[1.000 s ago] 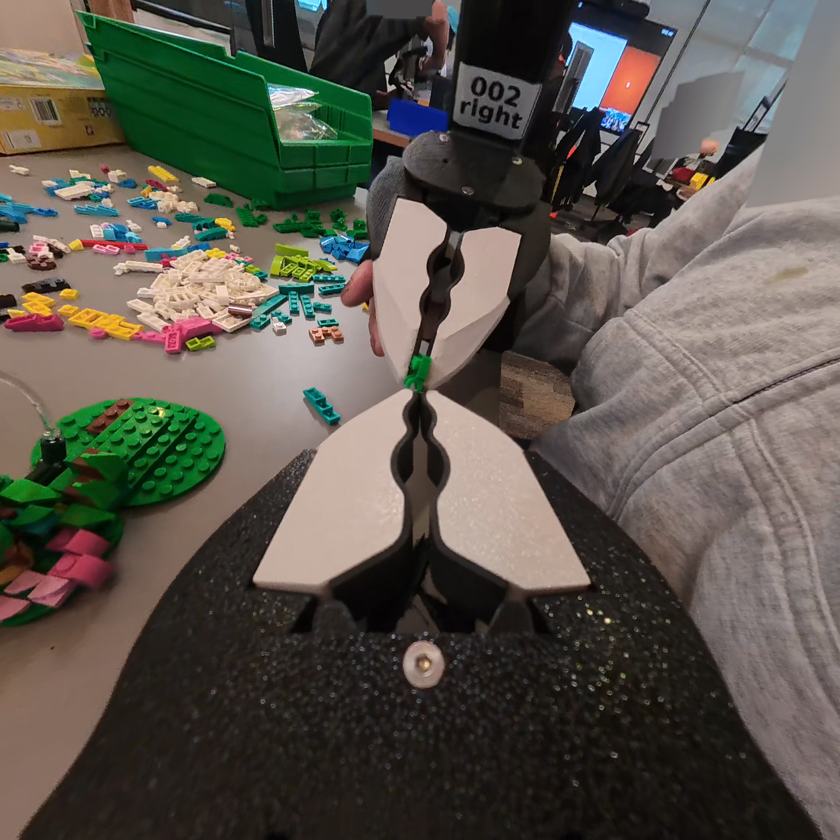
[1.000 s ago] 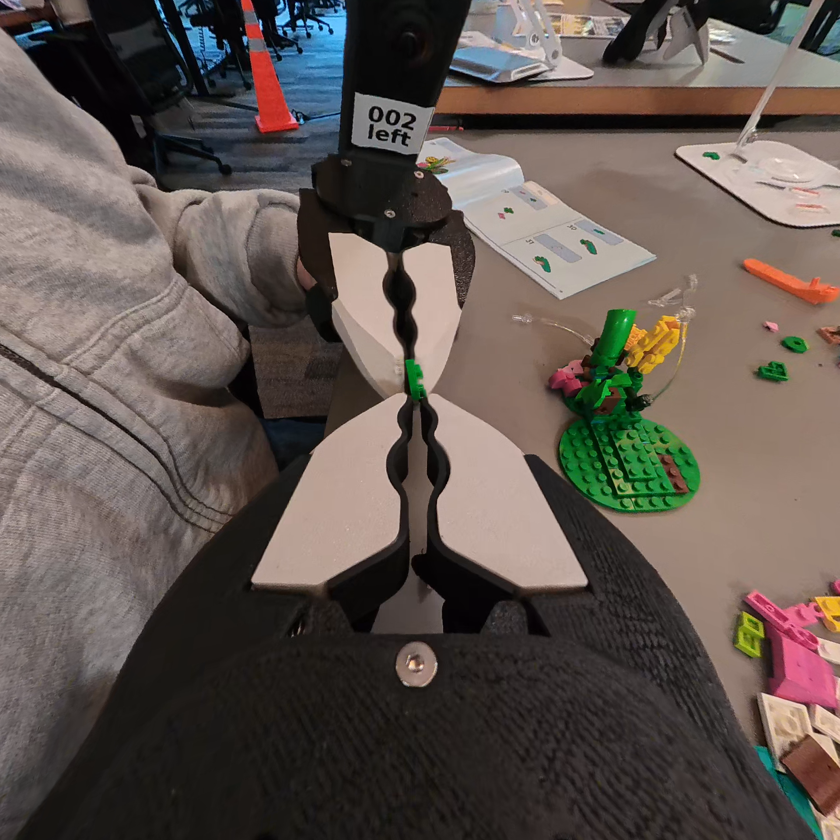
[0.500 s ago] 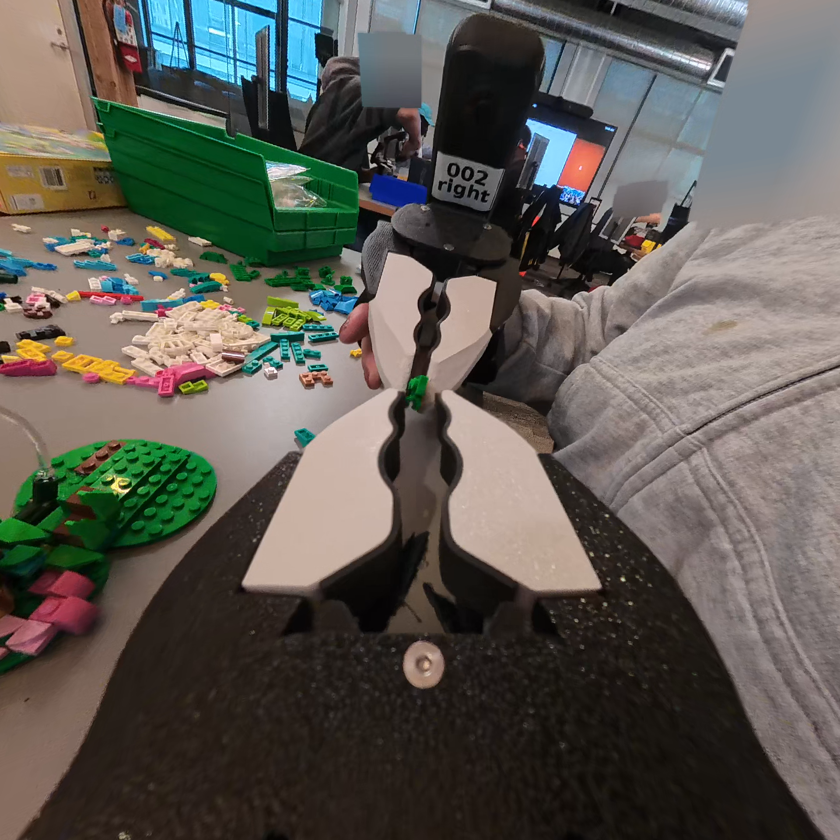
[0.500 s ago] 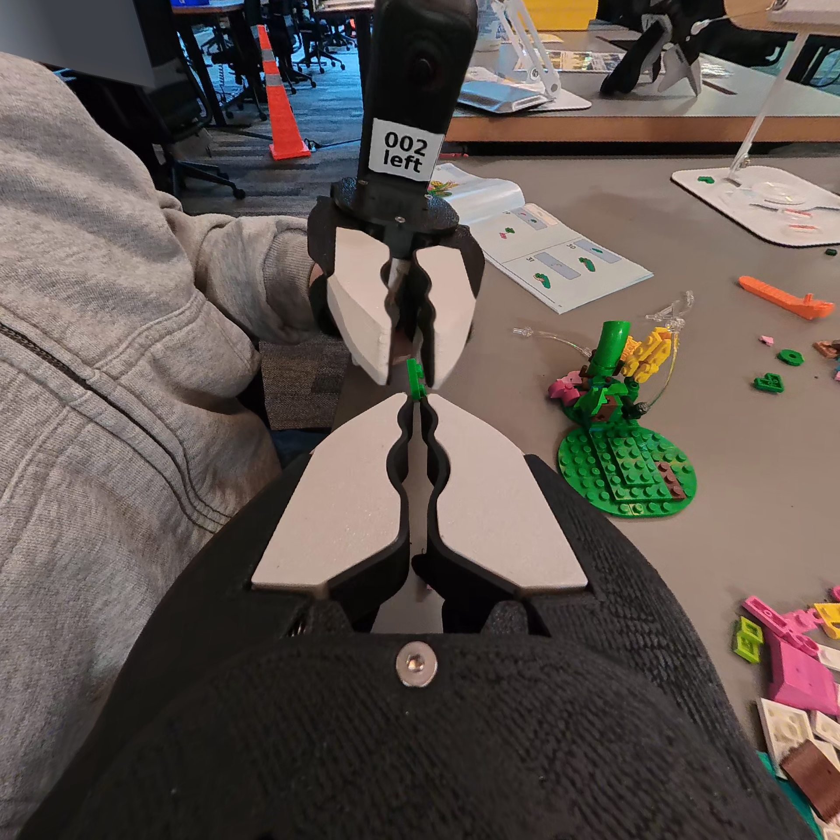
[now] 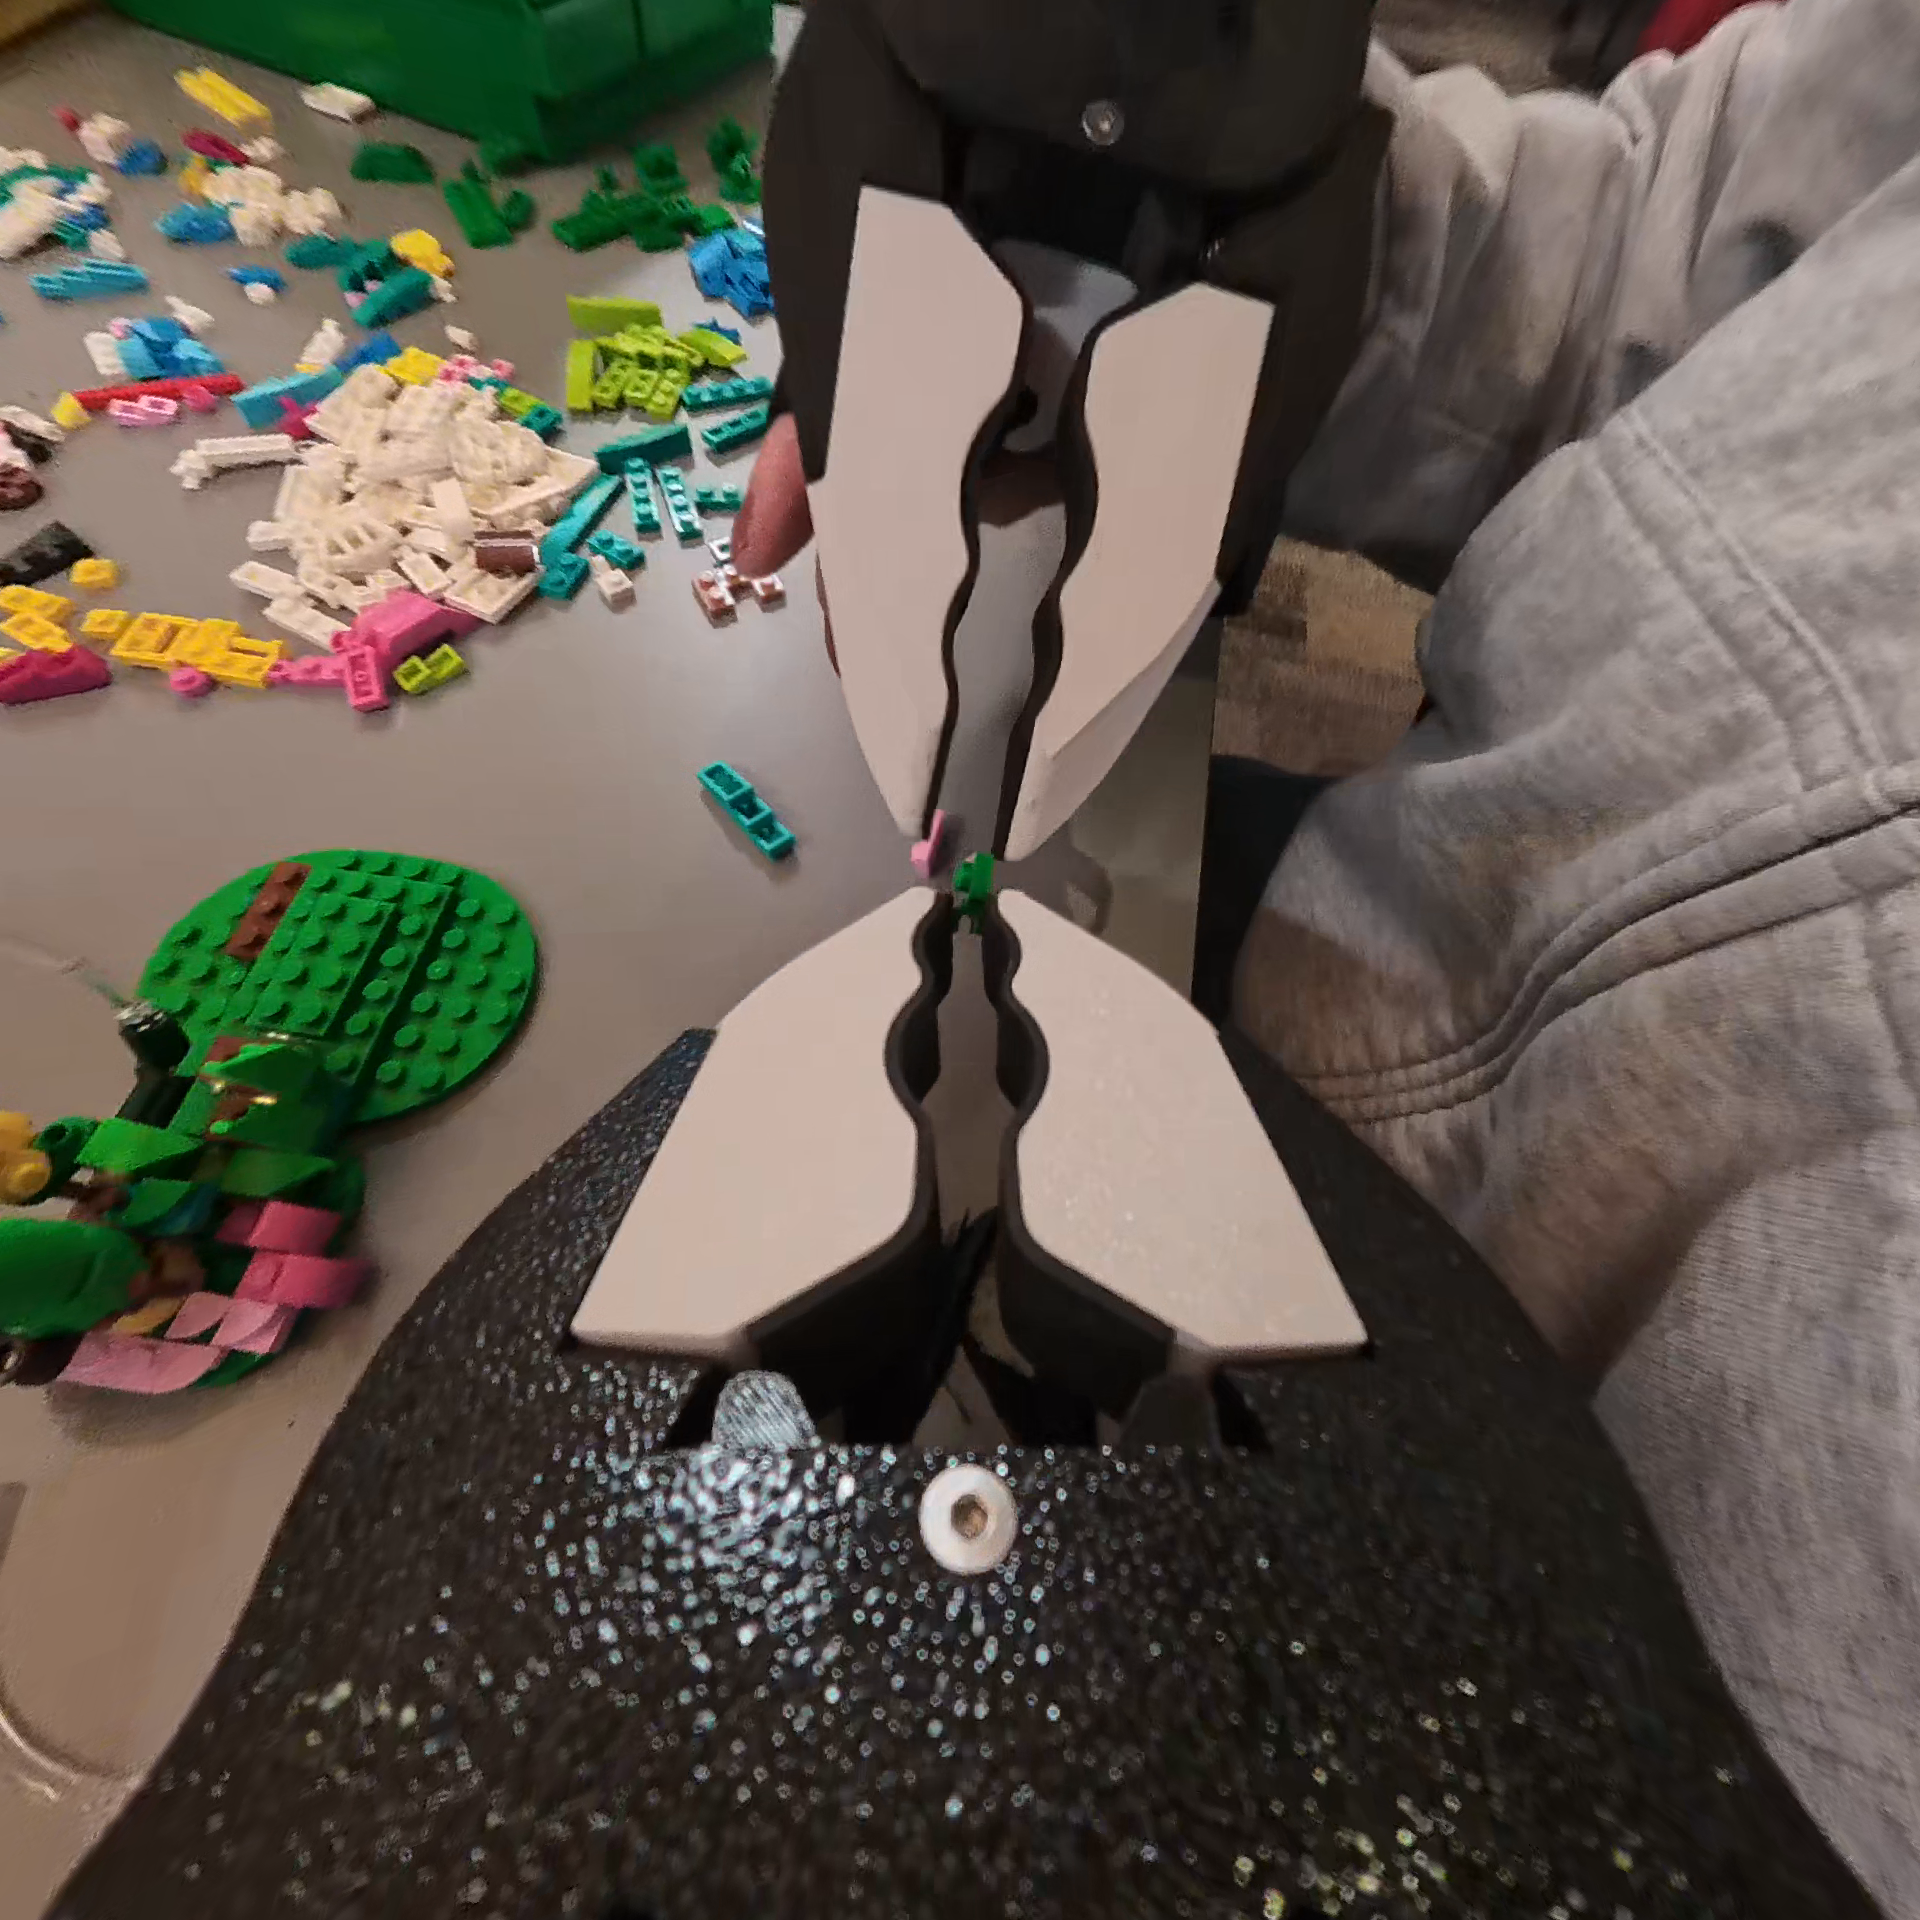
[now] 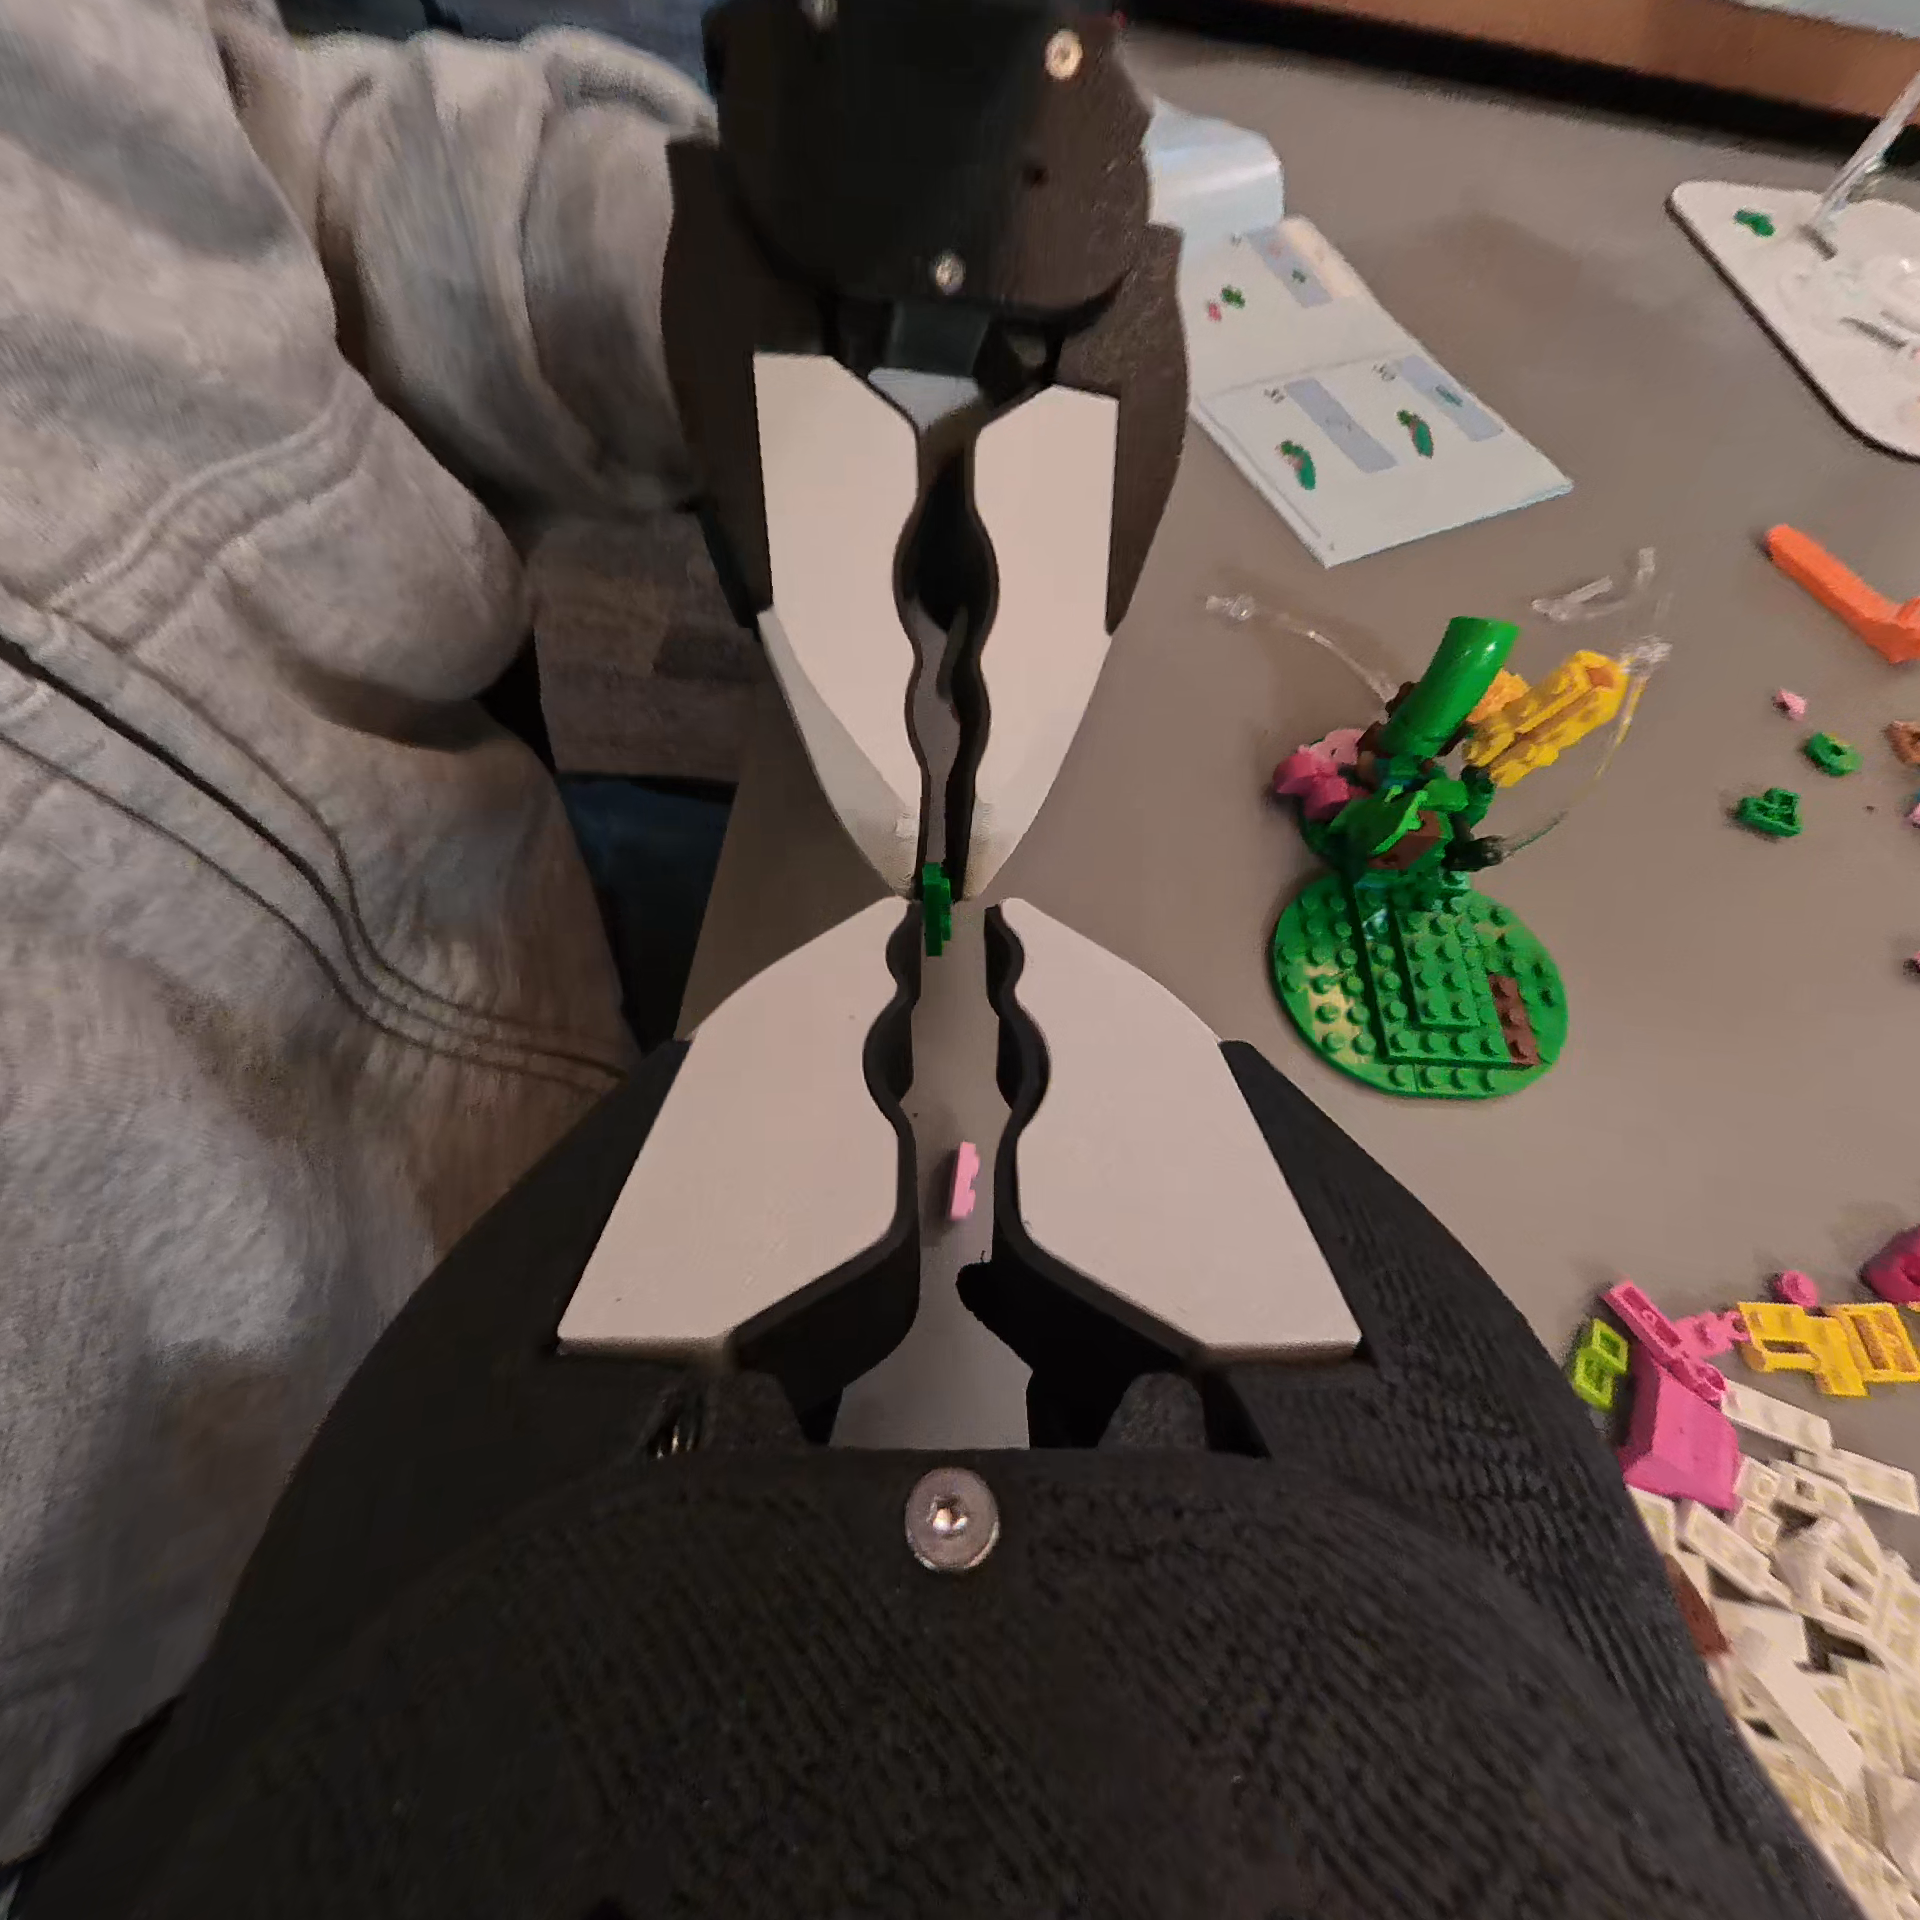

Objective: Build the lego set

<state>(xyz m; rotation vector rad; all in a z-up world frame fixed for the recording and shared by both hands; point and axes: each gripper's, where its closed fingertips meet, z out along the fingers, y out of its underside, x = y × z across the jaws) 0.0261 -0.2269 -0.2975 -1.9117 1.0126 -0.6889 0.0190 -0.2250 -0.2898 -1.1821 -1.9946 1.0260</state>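
My left gripper (image 5: 961,909) and right gripper (image 6: 954,920) meet tip to tip above the grey table's near edge. The left gripper is shut on a small green brick piece (image 5: 974,883), which sticks out of its tips. The right wrist view confirms this, showing the left gripper (image 6: 940,878) pinching the green piece (image 6: 935,909). The right gripper is open. In the left wrist view the right gripper (image 5: 971,831) shows a clear gap between its pads. A tiny pink piece (image 5: 930,842) hangs loose by one of its fingers and shows in the gap in the right wrist view (image 6: 964,1179).
A round green baseplate with a plant model (image 5: 343,977) (image 6: 1418,997) stands close by. Piles of loose coloured bricks (image 5: 395,499) and a green bin (image 5: 520,52) lie farther off. An instruction booklet (image 6: 1351,416) and an orange tool (image 6: 1839,603) are on the table. A person's grey sleeve (image 5: 1610,727) is alongside.
The right gripper held the green piece and has opened off it. The left gripper opened, then closed on the green piece. A pink piece has come loose. Both views have tilted towards the table.
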